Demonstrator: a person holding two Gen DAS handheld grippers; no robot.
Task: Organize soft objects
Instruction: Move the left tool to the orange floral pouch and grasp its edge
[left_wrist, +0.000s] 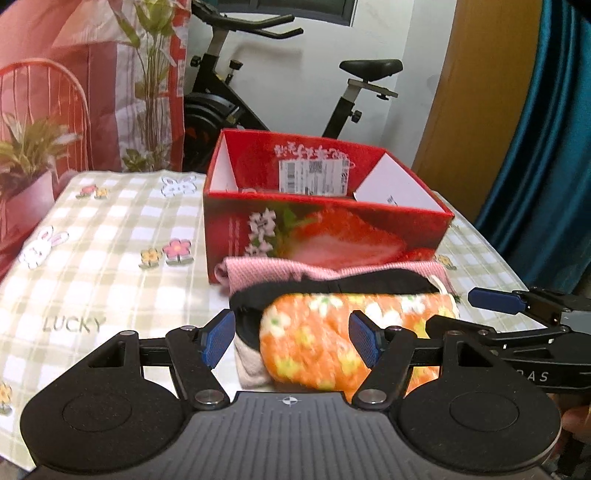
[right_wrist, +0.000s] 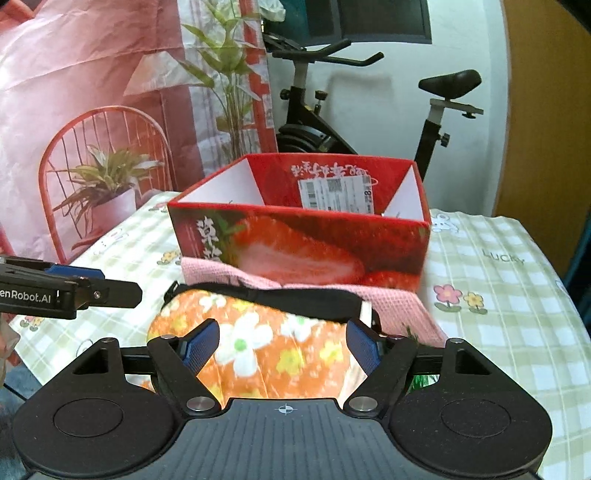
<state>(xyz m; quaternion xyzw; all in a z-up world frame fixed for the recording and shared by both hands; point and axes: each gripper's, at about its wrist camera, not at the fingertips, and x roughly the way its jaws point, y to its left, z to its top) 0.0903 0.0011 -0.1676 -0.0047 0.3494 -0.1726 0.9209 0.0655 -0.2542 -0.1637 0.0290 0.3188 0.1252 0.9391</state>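
Note:
A stack of folded soft cloths lies on the table just in front of a red strawberry box (left_wrist: 325, 236) (right_wrist: 295, 247). On top is an orange floral cloth (left_wrist: 317, 343) (right_wrist: 258, 343), under it a black one (left_wrist: 332, 284) (right_wrist: 277, 295), then a pink one (left_wrist: 258, 269) (right_wrist: 406, 310), with a beige piece (left_wrist: 251, 365) at the bottom left. My left gripper (left_wrist: 291, 339) is open over the stack's left end. My right gripper (right_wrist: 282, 349) is open around the stack's right end. The cloths look blurred; the pads do not press on them.
The box is open on top, with white inner walls and a shipping label (left_wrist: 314, 177). The table (left_wrist: 92, 258) wears a green check cloth with bunnies and flowers. An exercise bike (left_wrist: 229, 103) stands behind. A teal curtain (left_wrist: 546, 147) hangs at right, a printed backdrop (right_wrist: 92, 110) at left.

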